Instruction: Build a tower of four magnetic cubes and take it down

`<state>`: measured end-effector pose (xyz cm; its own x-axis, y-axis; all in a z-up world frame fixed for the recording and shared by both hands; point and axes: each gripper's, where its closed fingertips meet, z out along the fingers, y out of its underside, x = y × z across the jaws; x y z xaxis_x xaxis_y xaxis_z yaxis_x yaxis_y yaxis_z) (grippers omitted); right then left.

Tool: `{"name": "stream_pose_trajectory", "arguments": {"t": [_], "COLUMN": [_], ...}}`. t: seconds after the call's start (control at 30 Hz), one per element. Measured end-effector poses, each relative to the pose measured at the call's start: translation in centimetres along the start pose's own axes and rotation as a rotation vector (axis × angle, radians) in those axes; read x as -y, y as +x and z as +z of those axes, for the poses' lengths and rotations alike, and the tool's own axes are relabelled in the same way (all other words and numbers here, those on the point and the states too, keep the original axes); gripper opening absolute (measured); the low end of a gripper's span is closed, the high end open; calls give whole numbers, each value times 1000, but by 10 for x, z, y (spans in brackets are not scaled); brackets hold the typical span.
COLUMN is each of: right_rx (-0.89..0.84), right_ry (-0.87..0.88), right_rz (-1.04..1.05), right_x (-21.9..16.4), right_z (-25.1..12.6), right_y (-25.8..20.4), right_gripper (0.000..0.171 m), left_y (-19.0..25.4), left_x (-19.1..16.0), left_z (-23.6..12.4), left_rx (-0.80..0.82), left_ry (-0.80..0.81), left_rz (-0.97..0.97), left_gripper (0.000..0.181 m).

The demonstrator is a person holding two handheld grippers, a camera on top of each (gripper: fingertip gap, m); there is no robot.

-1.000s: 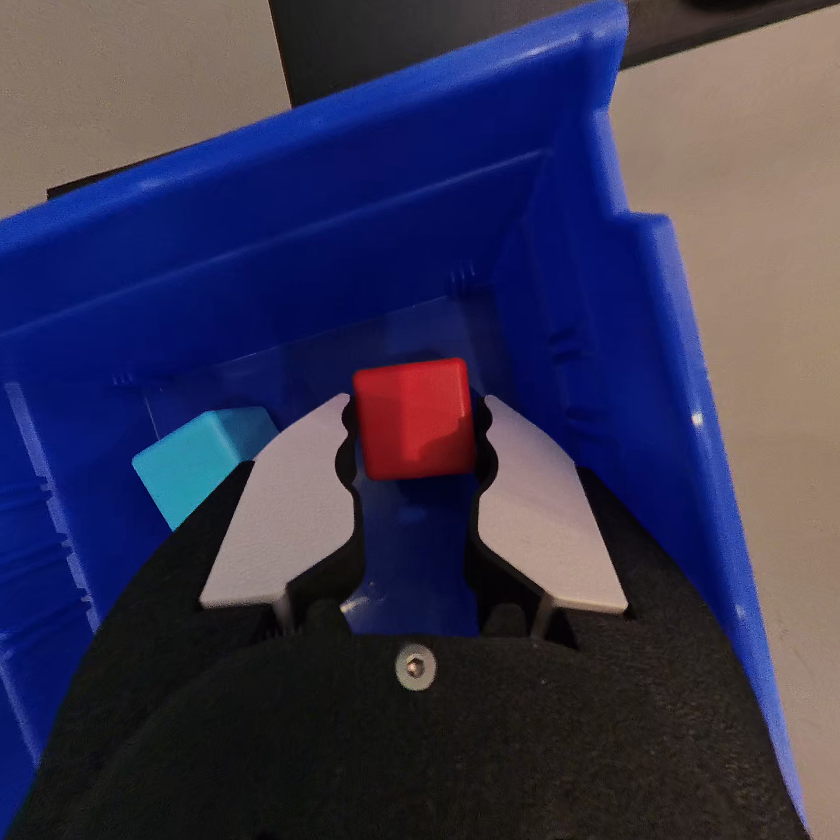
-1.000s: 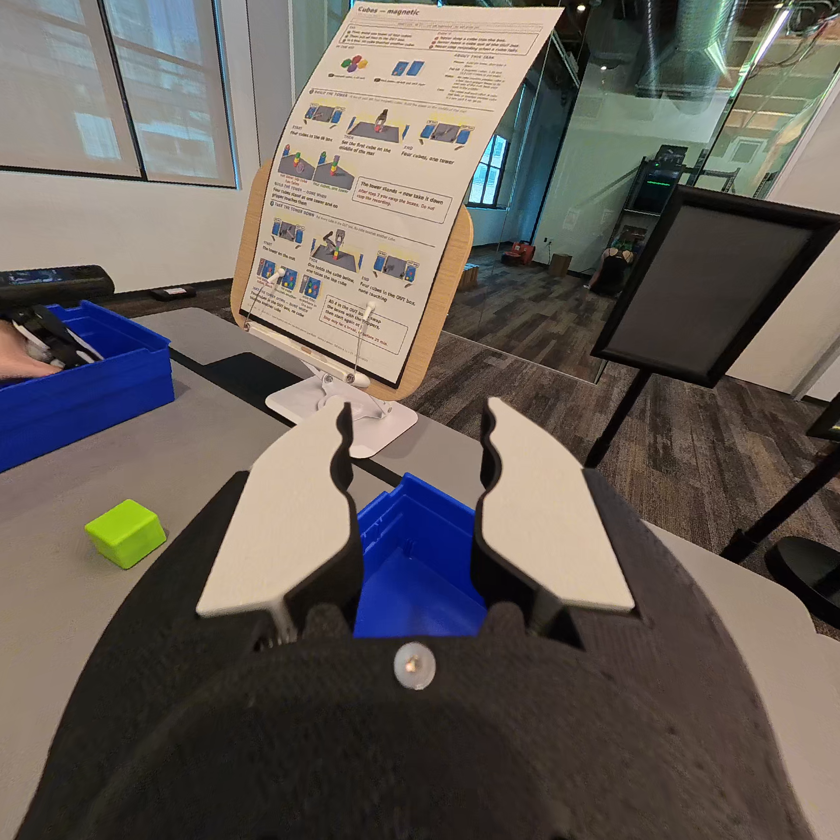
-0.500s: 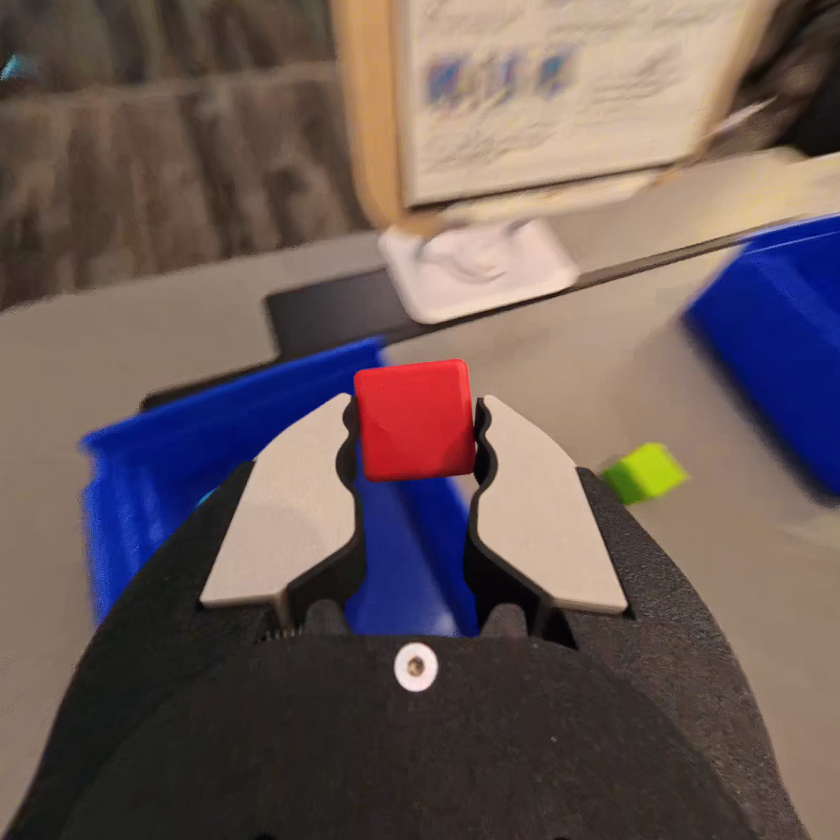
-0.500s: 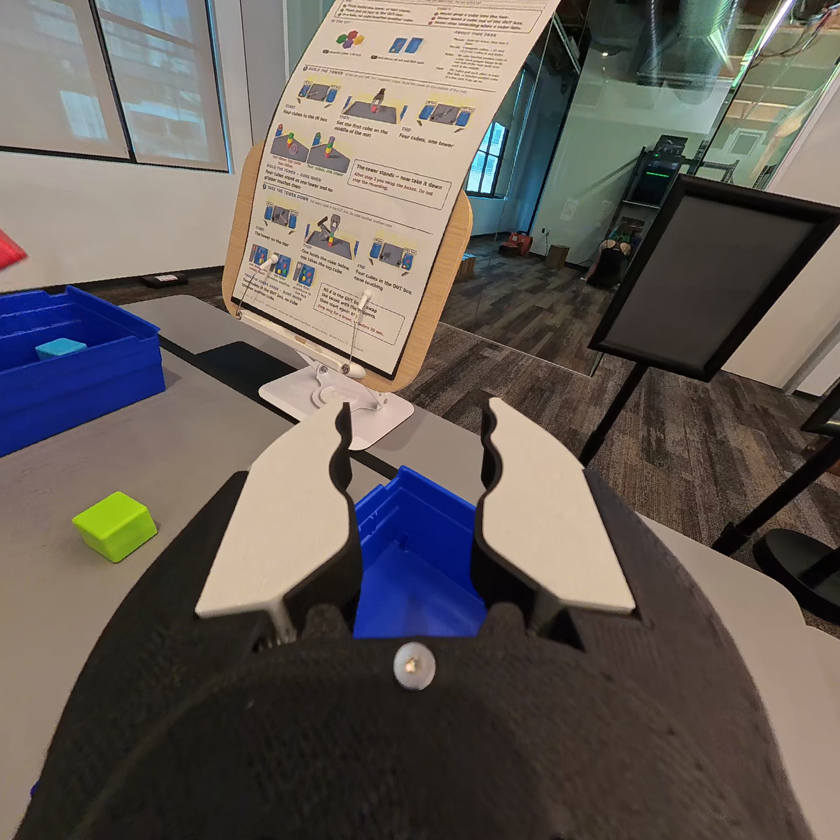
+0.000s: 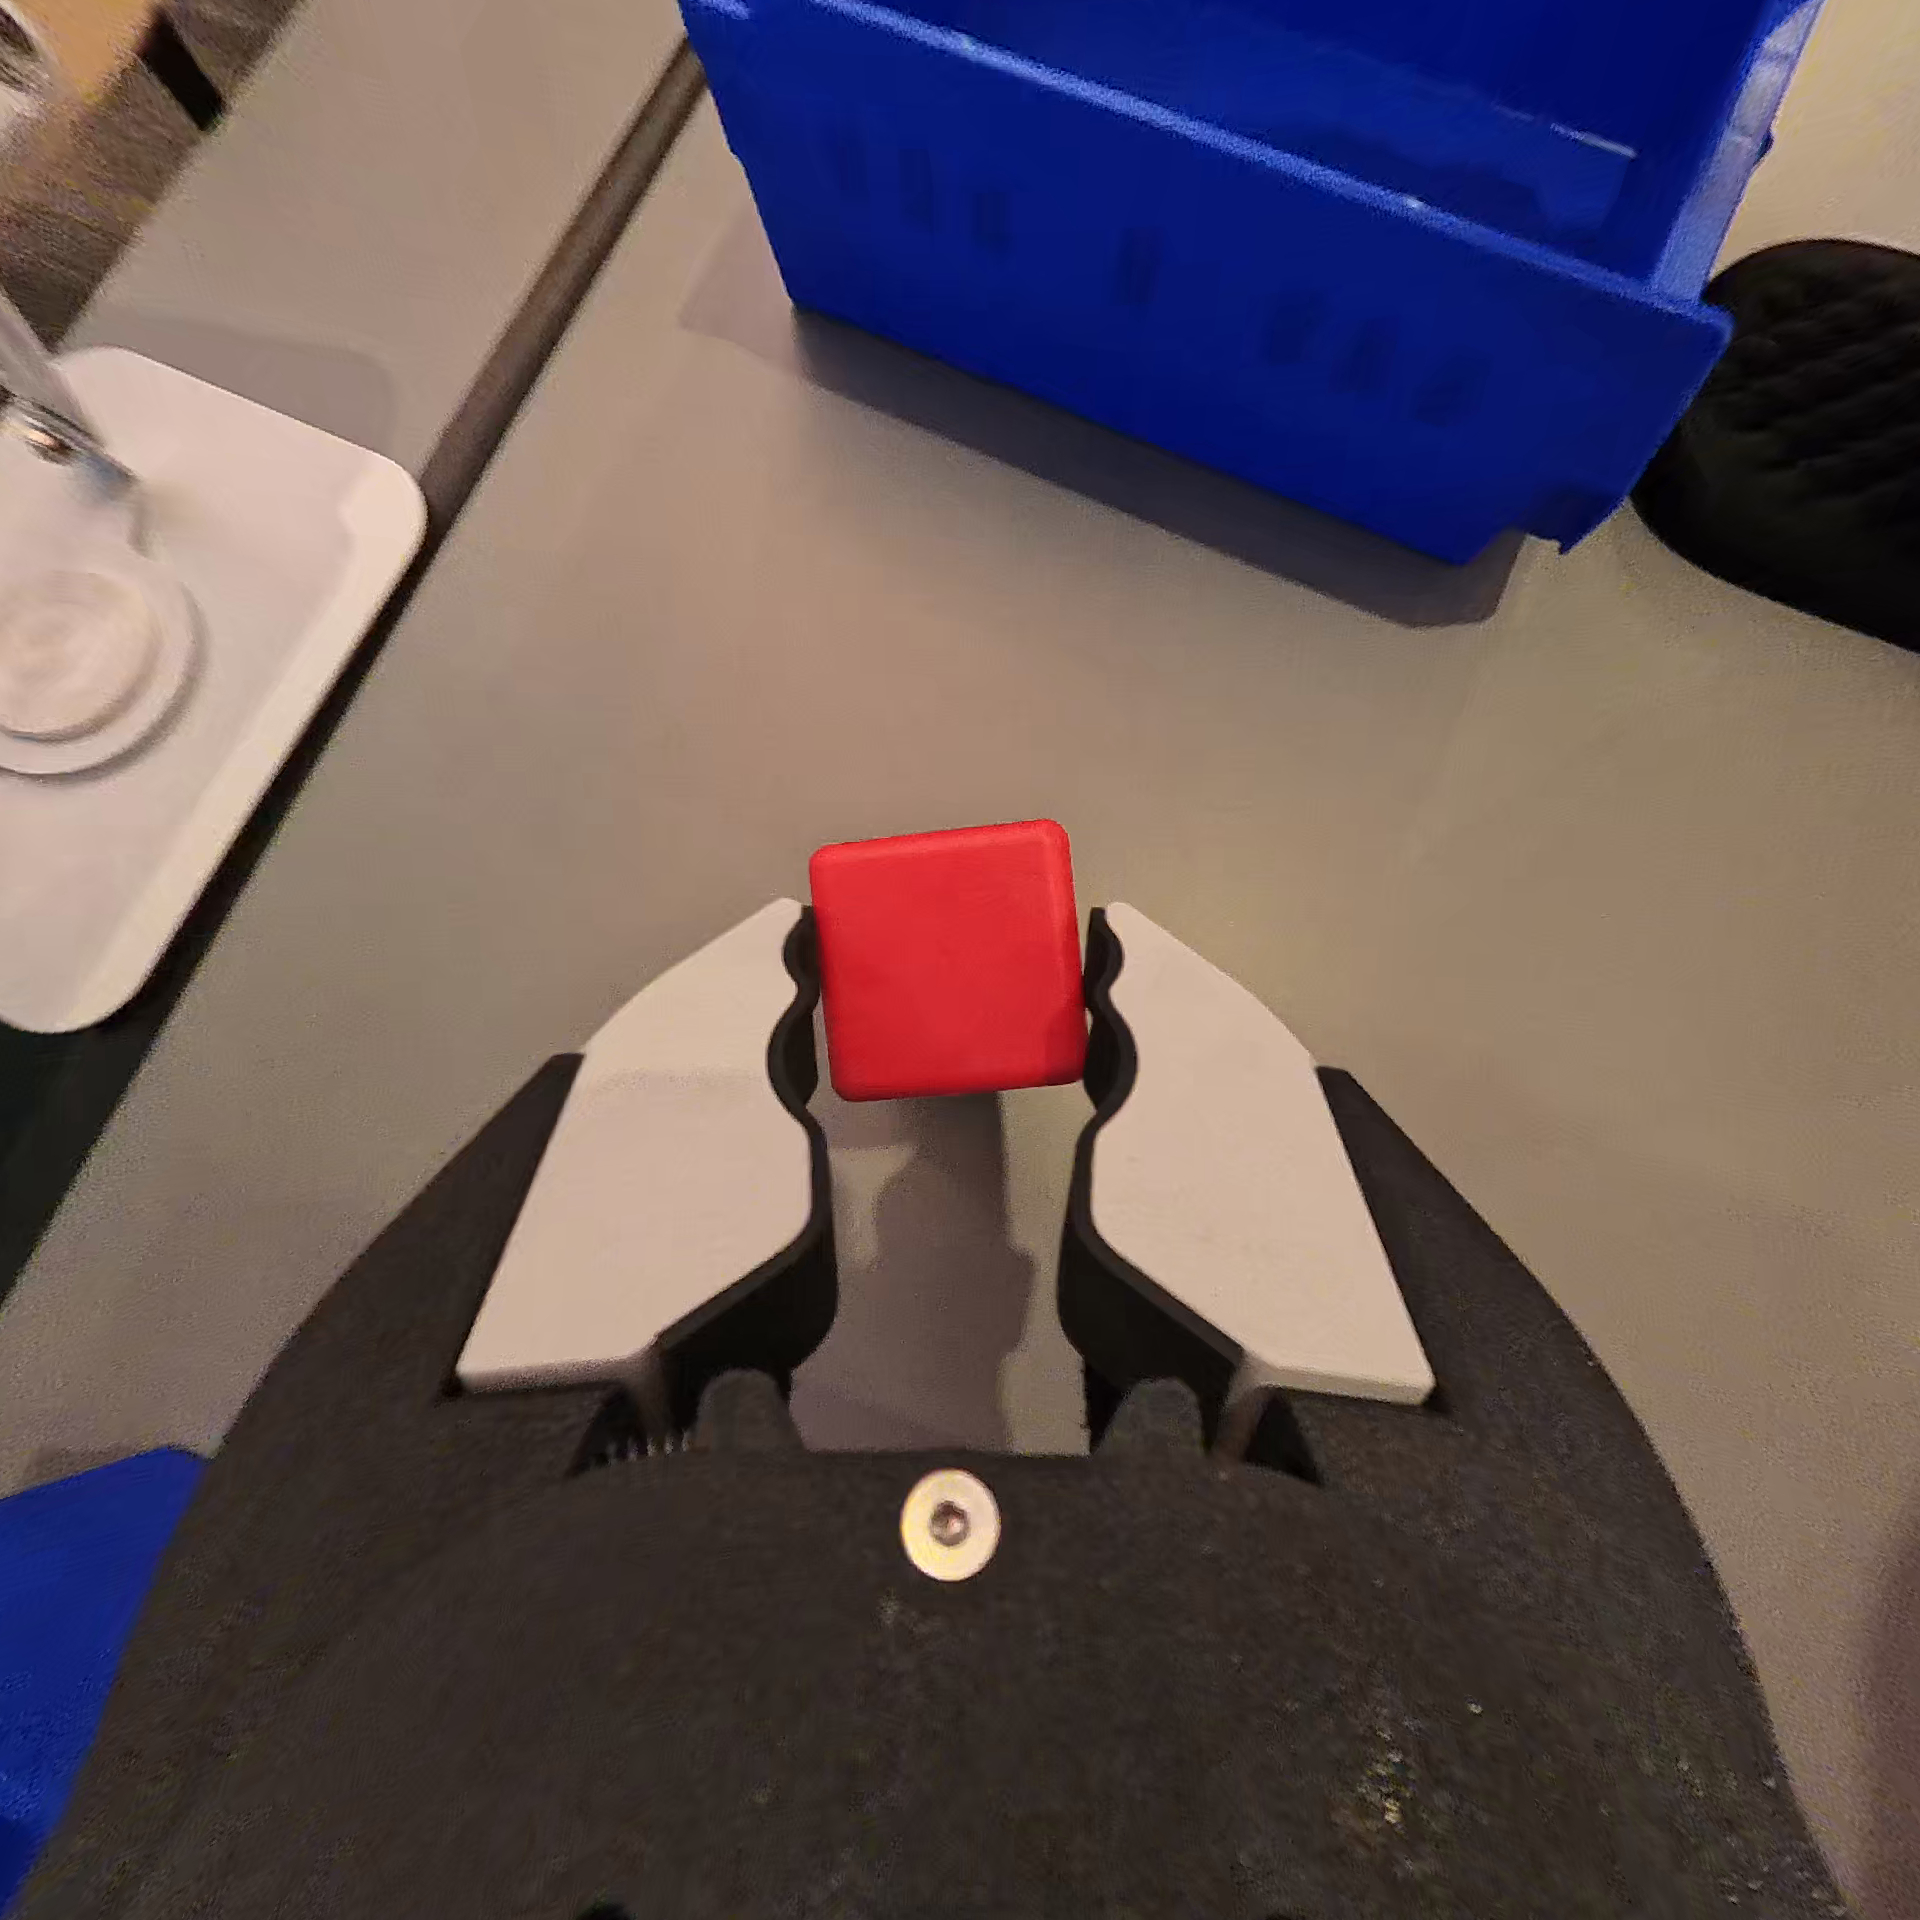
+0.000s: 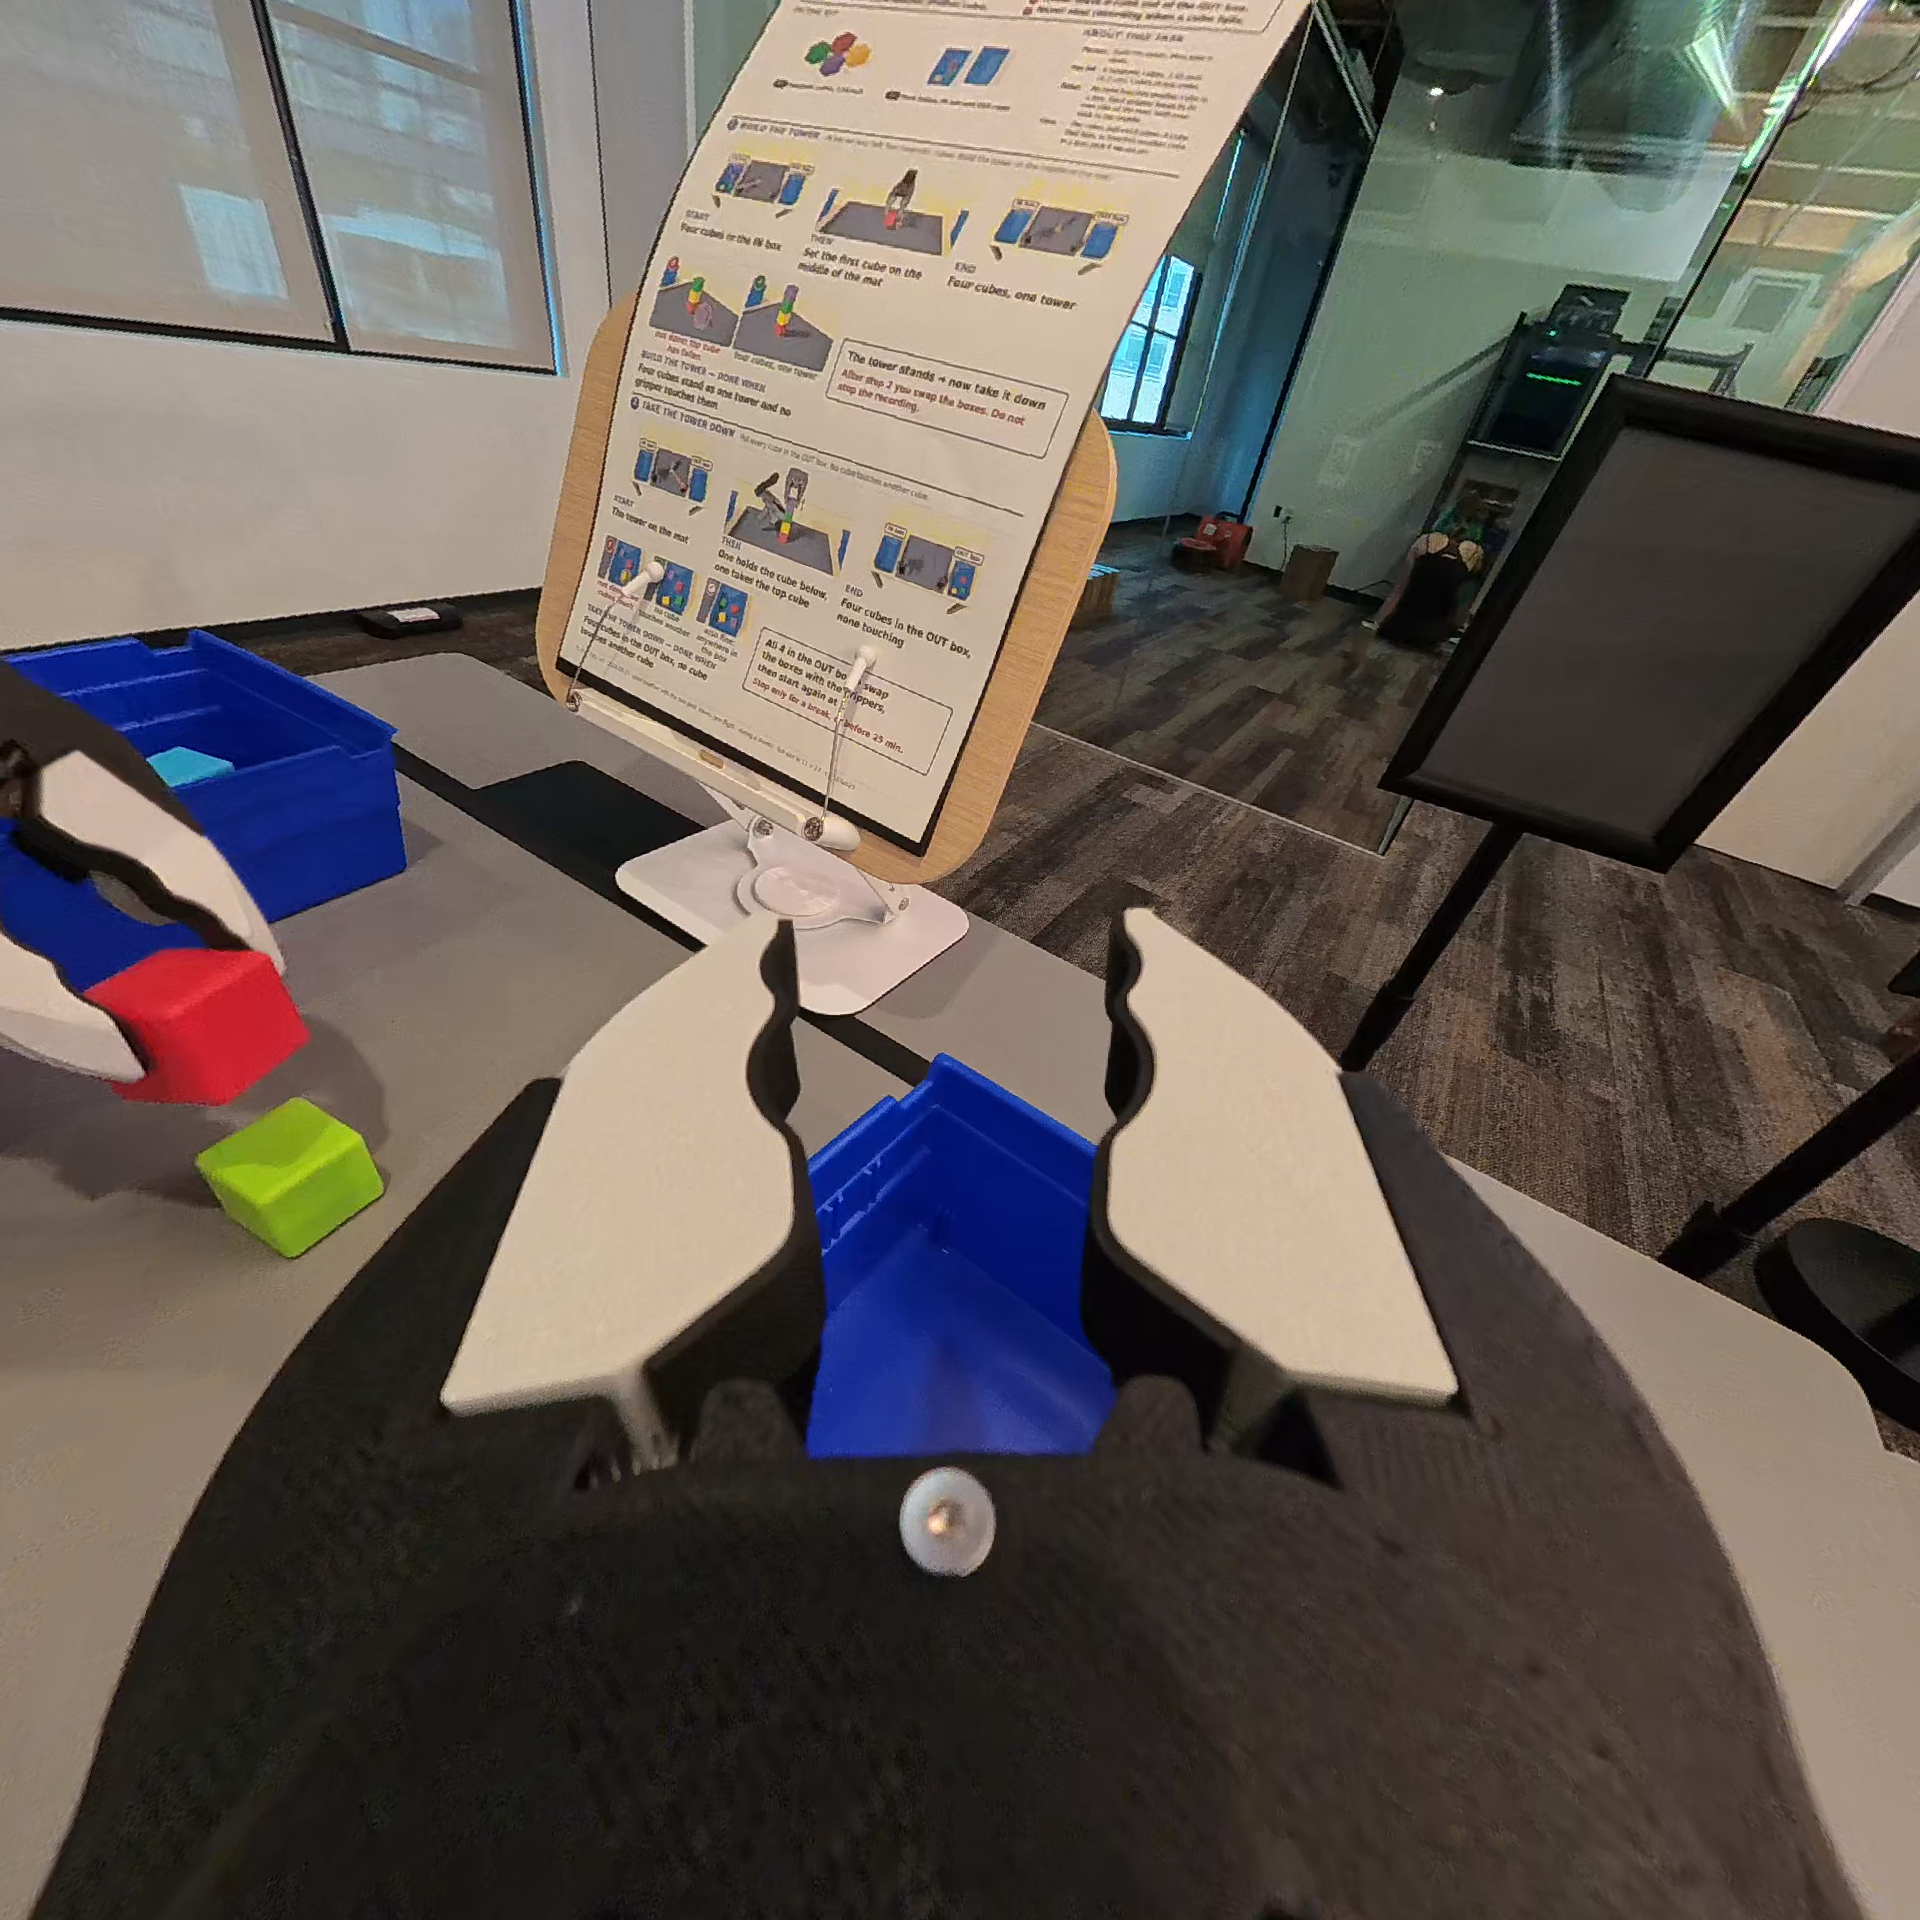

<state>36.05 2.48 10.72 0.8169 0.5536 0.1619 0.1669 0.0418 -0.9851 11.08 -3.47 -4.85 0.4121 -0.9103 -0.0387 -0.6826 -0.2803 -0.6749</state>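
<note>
So the building is only at its beginning. One green cube stands alone on the grey worktop as the base of the tower, and nothing lies on it yet. The left tool is clamped on the red cube, with one finger on each side face, and holds it in the air over the worktop. In the right wrist view the red cube hangs just above the green one and a little toward the far blue bin, not touching it. I judge that this is the second cube on its way to the base, so it must be set down, two more must follow, and then the whole taking down remains.

The right tool has its fingers apart and holds nothing; it hovers over the near blue bin.

A light blue cube lies in the far blue bin. The fourth cube I cannot find in any view; perhaps it is in the same bin behind the wall, but this is not visible. In the left wrist view the green cube does not show at all, probably hidden under the tool body, so the alignment cannot be judged from there. The left tool is cut off at the edge of the right wrist view. The near blue bin shows only partly in both views, so its contents stay unknown.
</note>
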Motion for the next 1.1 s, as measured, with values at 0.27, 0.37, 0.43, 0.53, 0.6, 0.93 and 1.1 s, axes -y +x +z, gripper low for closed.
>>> {"name": "stream_pose_trajectory", "arguments": {"t": [0.27, 0.37, 0.43, 0.53, 0.6, 0.93, 1.1], "right_rx": [16, 24, 31, 36, 38, 51, 55], "right_ry": [-28, -43, -55, -70, -78, -106, -106], "right_rz": [9, 6, 4, 0, -4, -8, -6], "right_x": [-6, -9, -12, -15, -16, -22, -23], "right_z": [3, 6, 8, 11, 12, 17, 17], "right_y": [-1, -3, -5, -7, -7, -11, -11], "right_gripper": [59, 60, 60, 61, 61, 62, 63], "left_y": [3, 4, 1, 1, 2, 3, 5], "left_x": [-17, -20, -23, -22, -21, -28, -3], "left_z": [21, 27, 30, 30, 31, 40, 20], "left_rx": [-4, -29, -27, -71, -100, -88, -115], "left_ry": [-102, -114, -121, -99, -84, -127, 12], "left_rz": [121, 149, 173, 176, 162, 230, 115], "left_gripper": [48, 48, 48, 48, 48, 49, 44]}}
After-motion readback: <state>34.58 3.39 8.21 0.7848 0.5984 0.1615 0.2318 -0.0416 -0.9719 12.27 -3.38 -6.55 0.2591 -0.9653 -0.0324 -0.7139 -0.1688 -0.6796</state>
